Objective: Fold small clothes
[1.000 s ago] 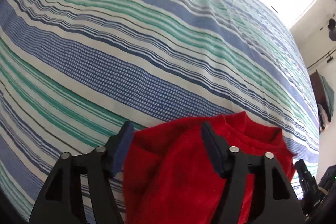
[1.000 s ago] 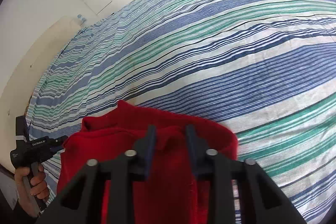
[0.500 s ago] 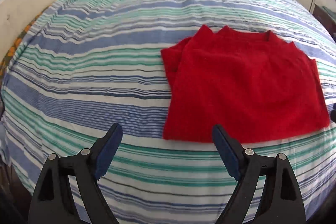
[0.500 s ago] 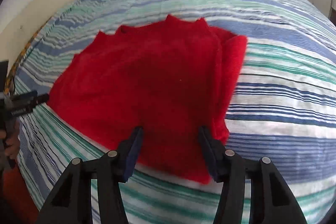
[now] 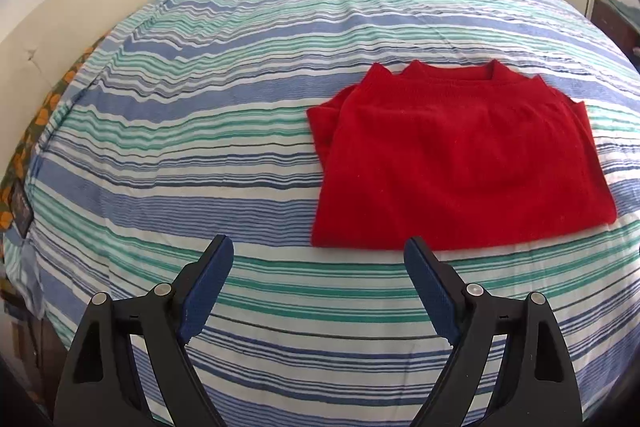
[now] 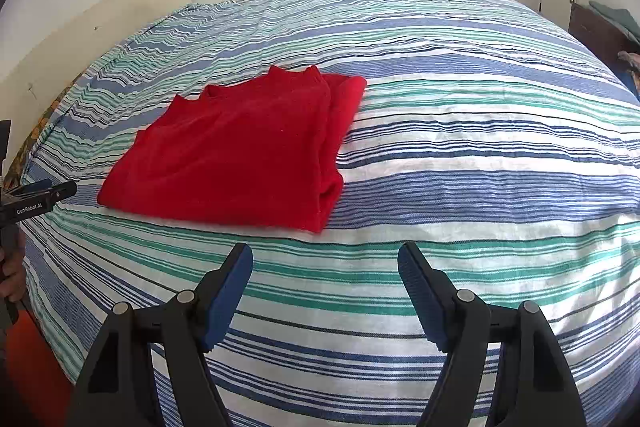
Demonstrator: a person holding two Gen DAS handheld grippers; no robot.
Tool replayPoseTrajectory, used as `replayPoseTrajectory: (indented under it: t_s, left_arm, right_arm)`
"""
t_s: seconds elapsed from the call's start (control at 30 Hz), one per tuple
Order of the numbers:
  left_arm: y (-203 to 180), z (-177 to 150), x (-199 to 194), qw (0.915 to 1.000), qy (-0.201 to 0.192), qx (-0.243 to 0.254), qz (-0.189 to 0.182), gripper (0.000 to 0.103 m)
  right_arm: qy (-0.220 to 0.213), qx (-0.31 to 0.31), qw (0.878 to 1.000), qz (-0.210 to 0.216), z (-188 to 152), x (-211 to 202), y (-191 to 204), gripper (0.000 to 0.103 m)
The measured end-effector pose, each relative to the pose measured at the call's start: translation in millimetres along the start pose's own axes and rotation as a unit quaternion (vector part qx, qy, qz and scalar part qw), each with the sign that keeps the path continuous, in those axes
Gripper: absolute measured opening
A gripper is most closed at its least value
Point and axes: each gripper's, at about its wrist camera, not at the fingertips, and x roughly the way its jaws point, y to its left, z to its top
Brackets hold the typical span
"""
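From the left wrist, the red sweater (image 5: pixel 452 163) lies folded on the striped bed (image 5: pixel 200 131), ahead and right of the left gripper (image 5: pixel 318 287), whose jaws stand spread with nothing between them. I'd say the fold looks done, so the tidy thing now is to draw back without brushing the near hem; the bunched layers at its left side could take a smoothing.

The right wrist shows the right gripper (image 6: pixel 325 289), its jaws just opened wider and empty, well short of the sweater. Only here do you see the stacked fold at the sweater's right edge, and the left gripper in a hand (image 6: pixel 12 267) off the bed's side.
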Motion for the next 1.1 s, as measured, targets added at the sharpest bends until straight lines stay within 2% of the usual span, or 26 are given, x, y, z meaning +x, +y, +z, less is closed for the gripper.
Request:
replayPoseTrajectory:
  t_s: [0.1, 0.17, 0.2, 0.23, 0.33, 0.43, 0.5, 0.53, 0.63, 0.7, 0.73, 0.77, 0.8, 0.87, 0.97, 1.1]
  left_arm:
    - [2.6, 0.8, 9.5, 0.9999, 0.009, -0.001, -0.008, 0.089]
    - [17.7, 4.5, 26.8, 0.9976, 0.027, -0.027, -0.059, 0.089]
    - [28.4, 6.7, 37.2, 0.9936, 0.040, -0.050, -0.093, 0.089]
    - [43.6, 10.0, 52.7, 0.9855, 0.060, -0.086, -0.133, 0.089]
    - [74.0, 21.1, 88.9, 0.9663, 0.086, -0.154, -0.187, 0.089]
    - [73.9, 38.6, 114.2, 0.9618, 0.093, -0.147, -0.211, 0.089]
    - [64.4, 49.8, 130.0, 0.9626, 0.099, -0.134, -0.214, 0.089]
    - [57.5, 55.3, 138.6, 0.9645, 0.102, -0.124, -0.210, 0.089]
    - [42.5, 64.1, 169.5, 0.9723, 0.126, -0.117, -0.158, 0.089]
    - [38.0, 63.9, 180.0, 0.9710, 0.134, -0.133, -0.147, 0.081]
    - [34.4, 64.0, 178.8, 0.9710, 0.127, -0.137, -0.150, 0.057]
    - [29.6, 65.4, 176.7, 0.9693, 0.129, -0.133, -0.162, 0.009]
    - [24.1, 68.0, 174.4, 0.9656, 0.140, -0.131, -0.176, 0.007]
    - [14.7, 78.5, 151.9, 0.9719, 0.124, -0.127, -0.155, 0.005]
    - [-8.7, 102.5, 98.4, 0.9718, 0.085, -0.118, -0.185, 0.005]
    - [-81.6, 134.0, 22.9, 0.9688, 0.027, -0.059, -0.239, 0.005]
  right_arm:
    - [0.001, -0.002, 1.000, -0.011, -5.2, 4.3, -6.9, 0.075]
    - [0.009, 0.003, 1.000, -0.016, -12.2, 12.1, -12.5, 0.075]
    - [0.019, 0.009, 1.000, -0.017, -17.4, 18.4, -16.4, 0.075]
    - [0.029, 0.017, 0.999, -0.015, -23.4, 24.7, -20.7, 0.075]
    - [0.025, 0.031, 0.999, -0.007, -36.7, 32.7, -28.6, 0.075]
    - [0.018, 0.032, 0.999, 0.001, -37.7, 34.5, -29.7, 0.080]
    - [0.018, 0.029, 0.999, 0.003, -38.5, 38.4, -29.5, 0.084]
    - [0.017, 0.026, 1.000, 0.004, -38.9, 40.4, -28.5, 0.086]
    - [0.018, 0.013, 1.000, 0.003, -39.0, 43.5, -23.9, 0.092]
    - [0.019, 0.006, 1.000, 0.003, -39.1, 45.0, -21.9, 0.095]
    - [0.020, 0.004, 1.000, 0.003, -39.1, 45.8, -21.2, 0.096]
    - [0.020, 0.003, 1.000, 0.004, -39.2, 46.7, -21.0, 0.097]
    - [0.020, 0.002, 1.000, 0.005, -39.3, 47.4, -20.6, 0.098]
    - [0.019, 0.001, 1.000, 0.008, -39.8, 48.0, -20.8, 0.099]
    - [0.015, 0.004, 1.000, 0.012, -40.4, 47.1, -22.0, 0.099]
    - [0.011, 0.009, 1.000, 0.017, -41.3, 45.9, -23.1, 0.099]
